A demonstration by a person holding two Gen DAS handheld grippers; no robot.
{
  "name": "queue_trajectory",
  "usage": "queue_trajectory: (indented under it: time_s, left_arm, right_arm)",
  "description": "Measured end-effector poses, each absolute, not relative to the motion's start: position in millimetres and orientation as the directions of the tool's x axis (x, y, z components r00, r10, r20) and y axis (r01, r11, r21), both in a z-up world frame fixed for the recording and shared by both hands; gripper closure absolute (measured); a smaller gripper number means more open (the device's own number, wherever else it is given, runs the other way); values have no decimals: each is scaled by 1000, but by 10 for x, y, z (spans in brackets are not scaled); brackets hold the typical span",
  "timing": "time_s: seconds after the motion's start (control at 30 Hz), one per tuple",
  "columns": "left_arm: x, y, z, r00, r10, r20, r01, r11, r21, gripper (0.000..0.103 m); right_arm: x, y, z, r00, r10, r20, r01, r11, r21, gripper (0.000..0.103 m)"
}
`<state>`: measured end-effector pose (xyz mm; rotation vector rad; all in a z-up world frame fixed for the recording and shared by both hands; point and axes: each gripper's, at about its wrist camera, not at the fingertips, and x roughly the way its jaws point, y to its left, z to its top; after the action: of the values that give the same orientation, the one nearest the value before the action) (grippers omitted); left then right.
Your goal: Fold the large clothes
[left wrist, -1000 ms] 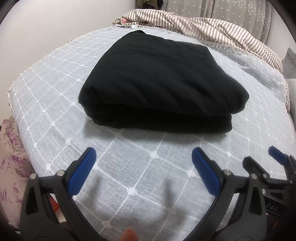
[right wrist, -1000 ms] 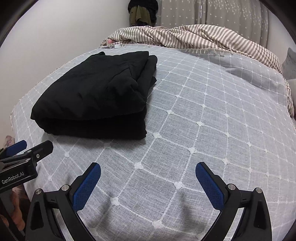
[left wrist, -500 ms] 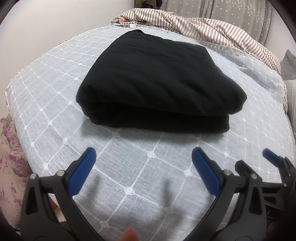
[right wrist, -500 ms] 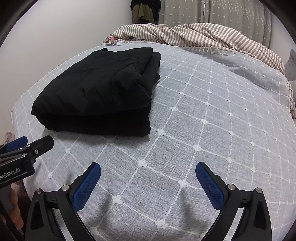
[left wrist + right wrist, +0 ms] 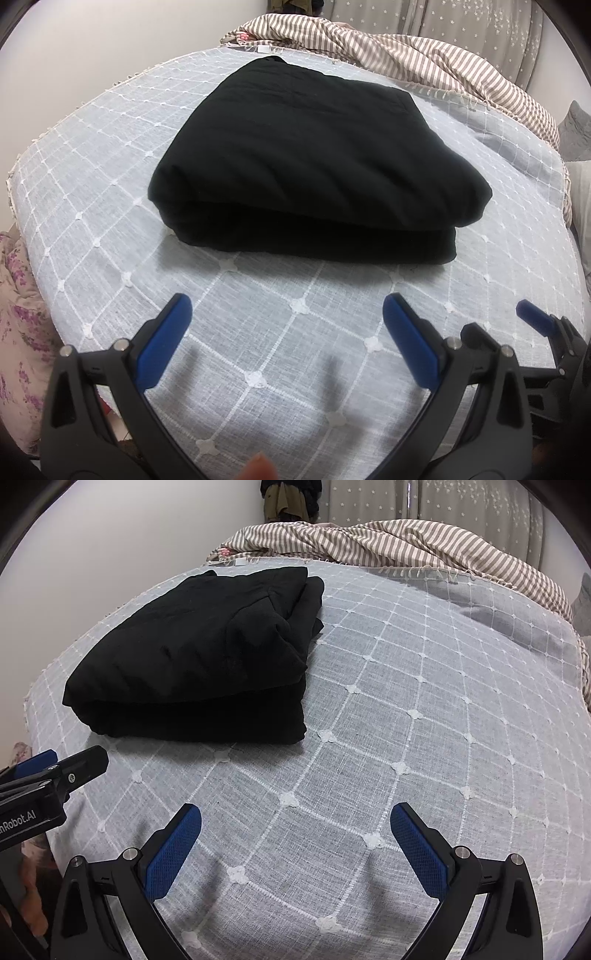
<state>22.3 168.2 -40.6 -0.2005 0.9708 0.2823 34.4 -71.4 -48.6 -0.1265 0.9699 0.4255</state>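
Observation:
A black garment [image 5: 314, 166] lies folded into a thick rectangular stack on the grey checked bedspread [image 5: 258, 350]; in the right wrist view the same black garment [image 5: 207, 657] sits at the left. My left gripper [image 5: 286, 317] hovers open over the bedspread just in front of the stack, nothing between its blue pads. My right gripper [image 5: 295, 823] is open too, over bare bedspread to the right of the stack. Each gripper shows at the edge of the other's view.
A striped brown and white blanket [image 5: 406, 55] is bunched along the far side of the bed. A flowered cloth [image 5: 18, 314] hangs past the bed's left edge. A white wall stands on the left, star-patterned curtains [image 5: 461, 502] behind. A grey pillow [image 5: 576, 133] lies far right.
Both grippers have drifted slightly, so the folded garment sits a little differently in view. The jaws have stayed open and the garment has not moved on the bed.

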Motion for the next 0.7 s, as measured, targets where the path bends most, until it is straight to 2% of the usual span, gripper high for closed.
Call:
queue_trajectory:
  time_s: [0.7]
  left_arm:
    - [224,1650,-425,530,137,-837,-319,947,-47,0]
  right_arm:
    - [346,-740,-472,491,301,-818,-404,910,93,0]
